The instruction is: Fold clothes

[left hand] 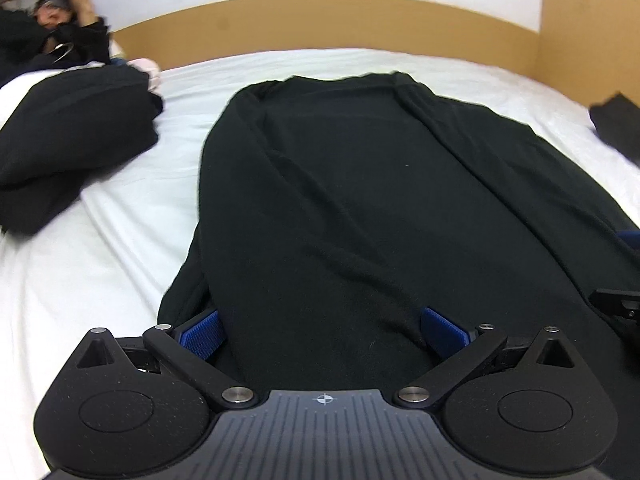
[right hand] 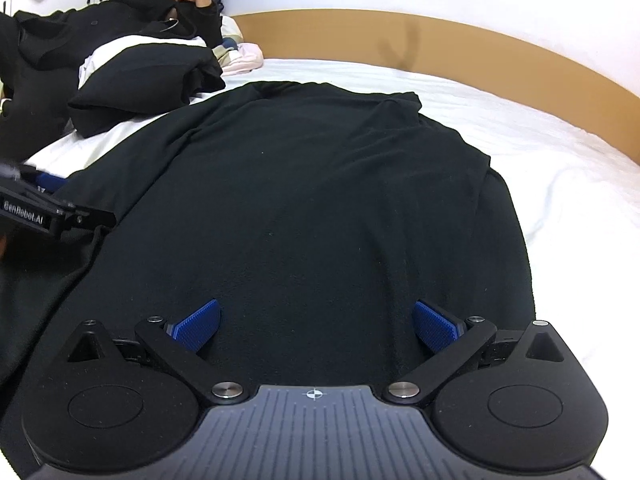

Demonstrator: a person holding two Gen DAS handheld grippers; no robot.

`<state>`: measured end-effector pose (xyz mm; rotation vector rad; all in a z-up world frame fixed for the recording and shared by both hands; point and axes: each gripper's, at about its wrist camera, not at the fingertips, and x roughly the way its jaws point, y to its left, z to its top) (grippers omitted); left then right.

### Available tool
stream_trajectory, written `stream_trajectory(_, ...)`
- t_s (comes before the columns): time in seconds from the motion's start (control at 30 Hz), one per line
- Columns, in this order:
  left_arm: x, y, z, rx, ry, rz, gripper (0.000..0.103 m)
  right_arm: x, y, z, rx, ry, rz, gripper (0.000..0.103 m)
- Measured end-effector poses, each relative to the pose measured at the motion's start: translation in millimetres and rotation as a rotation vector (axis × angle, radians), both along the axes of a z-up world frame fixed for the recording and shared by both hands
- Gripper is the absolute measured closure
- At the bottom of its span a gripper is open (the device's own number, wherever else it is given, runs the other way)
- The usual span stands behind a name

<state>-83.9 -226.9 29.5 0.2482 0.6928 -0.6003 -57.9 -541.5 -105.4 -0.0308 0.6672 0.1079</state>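
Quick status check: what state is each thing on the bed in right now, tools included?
Black knit garment: spread flat on the bed, sides folded inward.
Left tool: open, blue pads apart, gripping nothing.
Right tool: open, gripping nothing.
Black clothes pile: bunched, unfolded.
White bed sheet: lightly wrinkled.

A garment (left hand: 340,184) lies flat on the bed (left hand: 100,272), a pile of clothes (left hand: 68,136) to its left.

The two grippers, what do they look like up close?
Both look alike. The left gripper and right gripper each have a matte black body with two round housings, black link arms with silver pivot screws, a ribbed grey centre plate bearing a small crosshair mark, and blue textured pads. One side reads GenRobot.AI.
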Motion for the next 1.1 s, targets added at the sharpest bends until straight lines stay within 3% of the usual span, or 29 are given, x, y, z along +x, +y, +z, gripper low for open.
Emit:
stream_trajectory(0.13,-10.2,-1.1,-10.6,-0.024,-0.037,0.005,0.000,-5.9,0.9,7.7,0.002,0.002,0.000,0.000)
stream_trajectory(0.27,-8.0,4.0,-9.6,-0.049,-0.018,0.003,0.001,-4.0,5.0,9.3,0.001,0.003,0.000,0.000)
stream_trajectory(1.1,-12.8,1.8,-11.7,-0.050,-0.030,0.020,0.000,-6.5,-2.7,15.6,0.001,0.004,0.004,0.000)
